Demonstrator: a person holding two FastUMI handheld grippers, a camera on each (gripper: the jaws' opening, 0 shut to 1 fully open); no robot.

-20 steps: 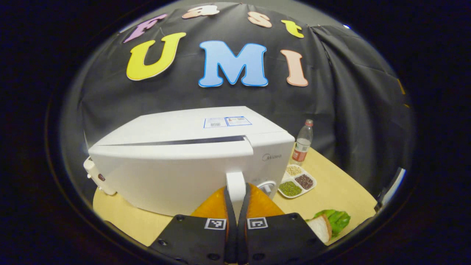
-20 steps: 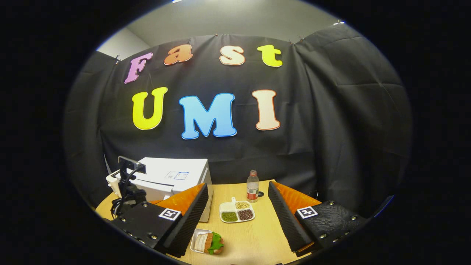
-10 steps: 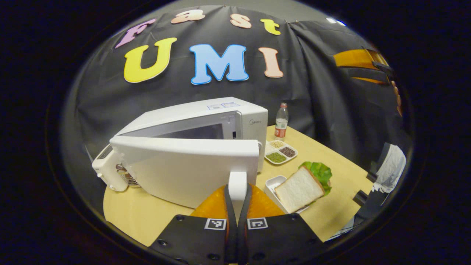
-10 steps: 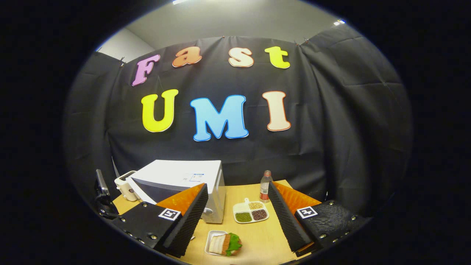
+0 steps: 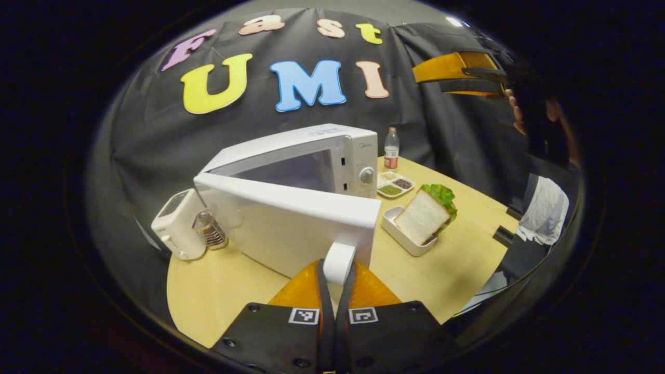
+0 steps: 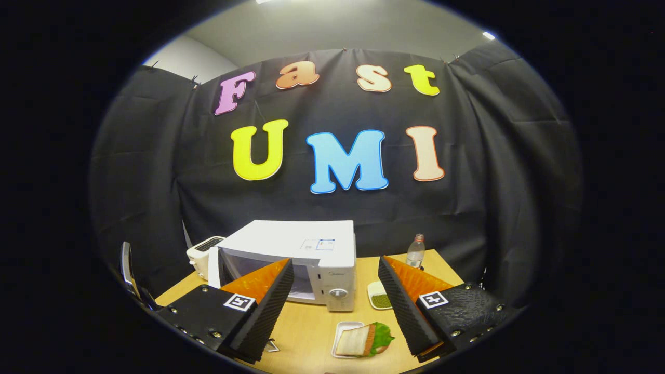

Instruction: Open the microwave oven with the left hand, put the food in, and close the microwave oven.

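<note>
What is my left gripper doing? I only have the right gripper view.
Observer: In the left gripper view, the left gripper is shut on the microwave door's handle.
Operator: My finger hides part of the divided dish. What's in it?
Observer: The divided dish holds three fillings: pale, dark and green.
Operator: Anything behind the open door?
Observer: A small ribbed object stands between the toaster and the door.
</note>
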